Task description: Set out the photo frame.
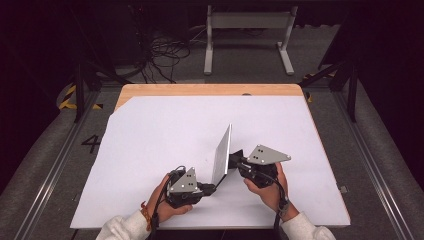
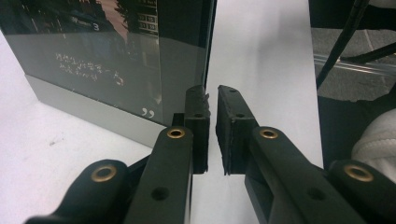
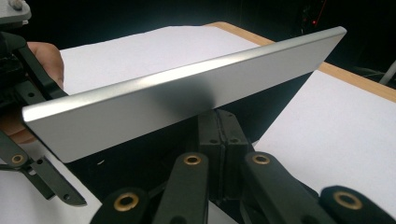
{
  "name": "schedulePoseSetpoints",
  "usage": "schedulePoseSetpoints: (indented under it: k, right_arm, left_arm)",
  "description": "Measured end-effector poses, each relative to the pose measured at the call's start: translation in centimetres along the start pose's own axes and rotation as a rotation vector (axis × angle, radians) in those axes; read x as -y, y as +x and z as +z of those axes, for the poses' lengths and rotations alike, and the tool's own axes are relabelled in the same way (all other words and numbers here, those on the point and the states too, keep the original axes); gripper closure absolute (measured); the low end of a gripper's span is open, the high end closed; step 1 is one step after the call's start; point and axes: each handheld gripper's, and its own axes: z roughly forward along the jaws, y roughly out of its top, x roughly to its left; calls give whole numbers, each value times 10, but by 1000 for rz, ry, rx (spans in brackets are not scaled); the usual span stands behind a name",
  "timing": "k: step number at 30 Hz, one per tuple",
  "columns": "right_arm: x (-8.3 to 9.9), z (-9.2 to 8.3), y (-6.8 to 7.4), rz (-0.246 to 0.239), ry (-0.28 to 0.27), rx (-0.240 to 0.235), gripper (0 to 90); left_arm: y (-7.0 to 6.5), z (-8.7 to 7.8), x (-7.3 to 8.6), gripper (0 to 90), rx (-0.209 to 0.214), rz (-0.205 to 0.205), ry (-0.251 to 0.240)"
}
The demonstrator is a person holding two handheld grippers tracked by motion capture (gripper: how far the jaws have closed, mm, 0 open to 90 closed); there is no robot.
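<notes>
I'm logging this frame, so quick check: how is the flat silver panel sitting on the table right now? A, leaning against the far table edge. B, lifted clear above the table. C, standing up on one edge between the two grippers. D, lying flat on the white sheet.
C: the high view shows the silver panel upright on its edge on the white sheet, with the left gripper and right gripper on either side.

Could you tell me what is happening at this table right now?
A person is working with a gripper in each hand on a thin silver panel that stands on edge on the white sheet covering the wooden table. The left gripper meets the panel's near bottom corner, its jaws a narrow gap apart at the panel's edge. The right gripper presses its shut jaws against the panel's back, propping it upright.
</notes>
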Motion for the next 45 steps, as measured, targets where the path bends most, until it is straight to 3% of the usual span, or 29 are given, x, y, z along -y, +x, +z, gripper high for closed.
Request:
schedulePoseSetpoints:
  k: [8, 11, 20, 25, 30, 36, 45]
  right_arm:
    - [3, 2, 3, 16, -8, -6, 900]
    - [3, 5, 5, -5, -2, -4, 900]
    - [5, 5, 0, -4, 7, -4, 900]
    - [6, 4, -1, -6, 14, -4, 899]
    - [7, 4, 0, 0, 22, -1, 885]
    - [13, -2, 1, 4, 51, 15, 836]
    - [19, -23, 8, 4, 80, 48, 808]
  left_arm:
    - [0, 3, -2, 838, 0, 1, -4]
    - [-1, 5, -2, 834, -4, -4, -12]
    - [-3, 12, -6, 827, -8, 1, -13]
    - [-3, 15, -8, 812, -39, 7, 4]
    - [2, 17, -7, 796, -25, -19, -8]
    - [2, 22, -11, 795, -13, 10, -1]
    - [1, 31, -15, 804, 0, 11, -10]
